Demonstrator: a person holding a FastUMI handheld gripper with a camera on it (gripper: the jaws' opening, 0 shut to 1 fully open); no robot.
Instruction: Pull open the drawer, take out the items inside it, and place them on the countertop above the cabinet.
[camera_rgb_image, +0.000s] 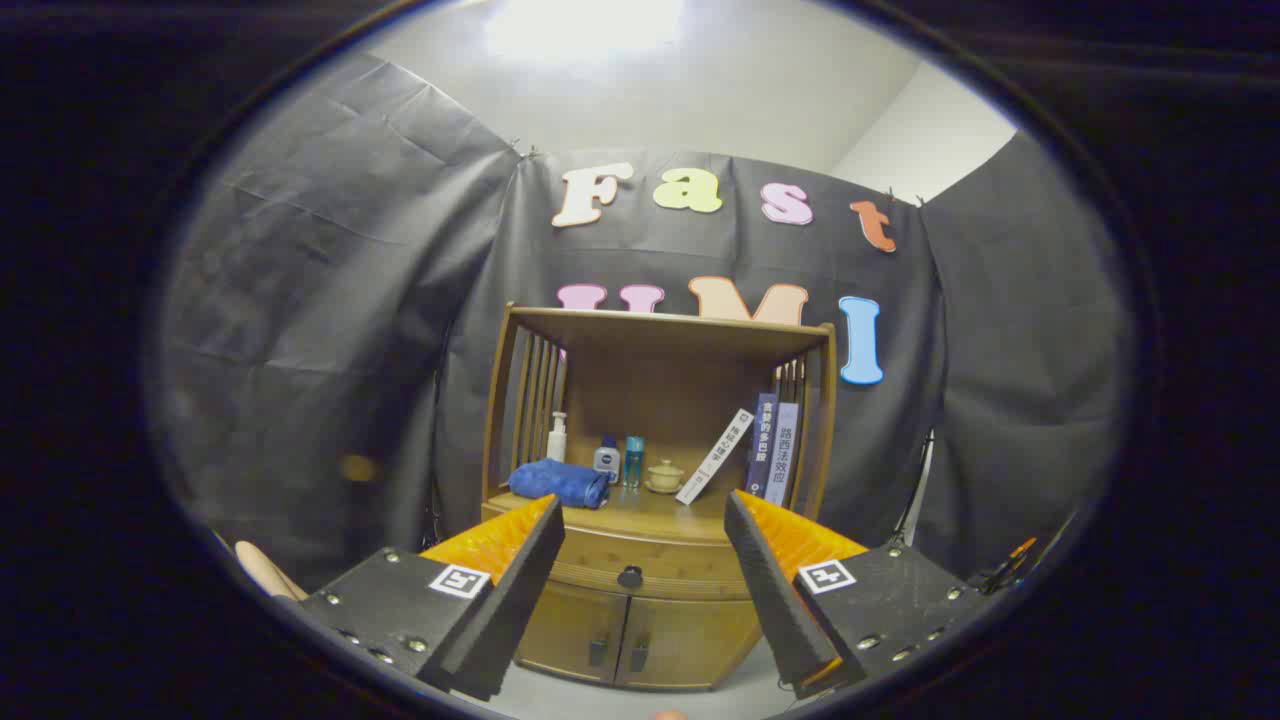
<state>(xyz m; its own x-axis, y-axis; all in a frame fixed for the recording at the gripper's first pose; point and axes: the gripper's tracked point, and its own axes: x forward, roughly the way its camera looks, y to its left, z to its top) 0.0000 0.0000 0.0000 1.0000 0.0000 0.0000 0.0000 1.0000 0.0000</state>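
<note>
A smooth wooden cabinet (655, 500) with slatted sides stands against the cloth wall. Its curved drawer (640, 562), shut, carries a small round dark knob (630, 577). The gripper (645, 520) is level, fingers spread wide and empty; the drawer sits beyond and between them.

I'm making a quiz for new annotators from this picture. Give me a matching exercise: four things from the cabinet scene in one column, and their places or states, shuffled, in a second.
Things:
1. blue towel
2. books
3. drawer knob
4. gripper

Places or states:
A. open, holding nothing, short of the cabinet
B. folded on the countertop, beside the bottles
C. standing at the shelf's far side from the towel
D. on the shut drawer front, seen between the fingers

Pairs: 1-B, 2-C, 3-D, 4-A
</note>
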